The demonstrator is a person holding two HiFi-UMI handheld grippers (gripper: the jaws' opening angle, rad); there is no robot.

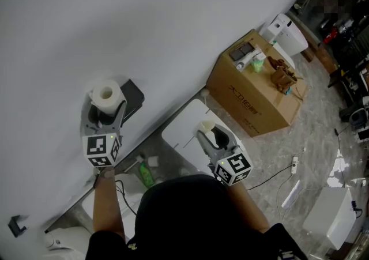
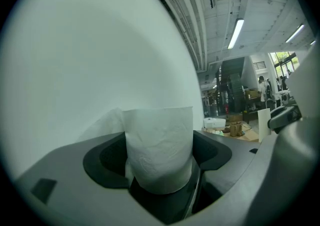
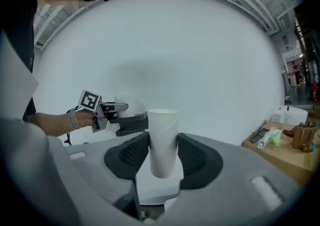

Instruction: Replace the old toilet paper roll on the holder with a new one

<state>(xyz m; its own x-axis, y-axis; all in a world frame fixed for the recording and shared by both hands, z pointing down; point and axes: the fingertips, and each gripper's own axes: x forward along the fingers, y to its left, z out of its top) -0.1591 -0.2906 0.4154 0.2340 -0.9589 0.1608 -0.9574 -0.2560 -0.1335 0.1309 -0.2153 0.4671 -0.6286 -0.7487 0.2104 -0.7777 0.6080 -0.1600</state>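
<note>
A full white toilet paper roll [image 1: 105, 94] is held up against the white wall, with my left gripper [image 1: 105, 112] shut on it. The black holder [image 1: 132, 98] is on the wall just right of the roll, partly hidden behind it. In the left gripper view the roll [image 2: 159, 147] stands upright between the jaws of the left gripper [image 2: 160, 167]. My right gripper [image 1: 210, 135] is lower and to the right, shut on an empty cardboard tube [image 1: 207, 127]. The right gripper view shows that tube [image 3: 163, 140] upright in the right gripper [image 3: 163, 152], with the left gripper [image 3: 120, 115] beyond it.
A cardboard box [image 1: 253, 94] with small items on top stands on the floor to the right, a white appliance [image 1: 286, 34] behind it. A white board [image 1: 187, 129] lies below the right gripper. A green bottle [image 1: 145, 173] and floor cables [image 1: 291, 166] are nearby.
</note>
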